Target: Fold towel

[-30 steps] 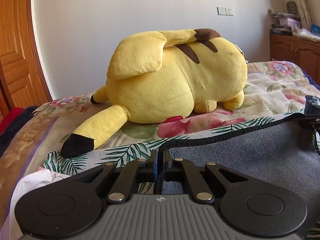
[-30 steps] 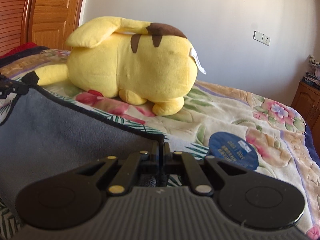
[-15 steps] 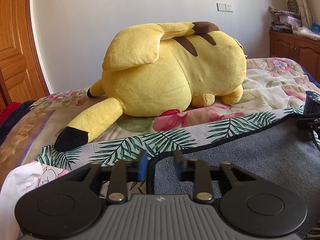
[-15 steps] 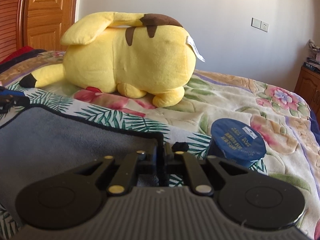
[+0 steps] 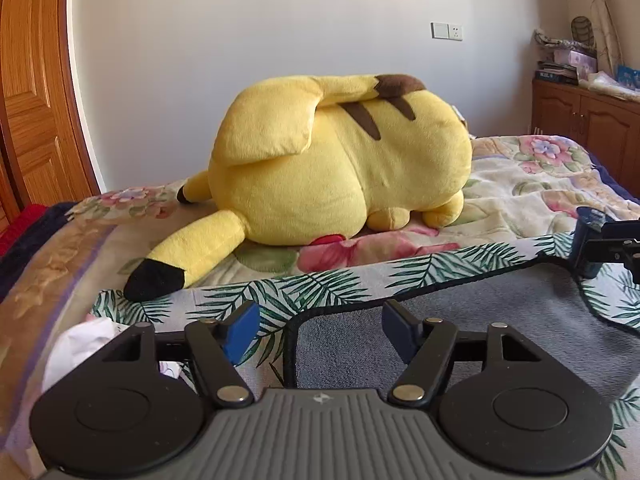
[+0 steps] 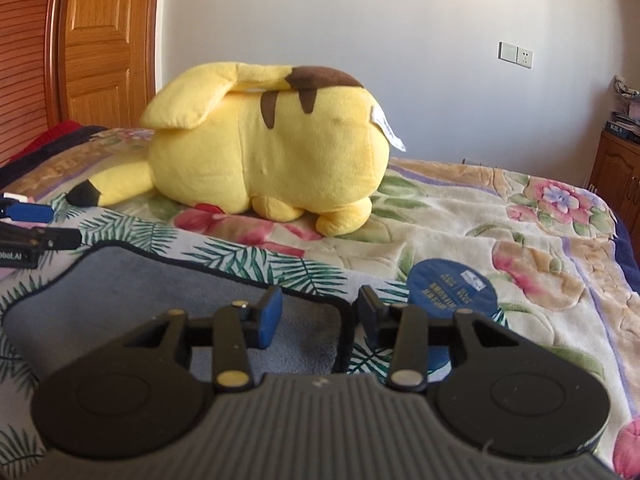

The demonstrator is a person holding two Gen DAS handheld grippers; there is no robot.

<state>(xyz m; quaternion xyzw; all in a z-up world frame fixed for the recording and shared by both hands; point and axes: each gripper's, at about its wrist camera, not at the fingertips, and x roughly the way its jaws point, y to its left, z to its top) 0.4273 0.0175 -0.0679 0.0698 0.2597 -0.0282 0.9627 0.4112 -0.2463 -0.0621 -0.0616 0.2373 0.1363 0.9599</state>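
One grey terry towel with a black hem lies flat on a palm-leaf printed cloth on the floral bed blanket. The left tool is spread, its blue pads either side of the towel's near left corner; the right tool is spread over the right corner. One round blue lid carries print too small to read. One yellow plush toy lies beyond, well apart.

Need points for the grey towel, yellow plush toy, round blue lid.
grey towel (image 5: pixel 460 320): left wrist view, flat middle.
yellow plush toy (image 5: pixel 340 176): left wrist view, body.
round blue lid (image 6: pixel 452 286): right wrist view, printed top.
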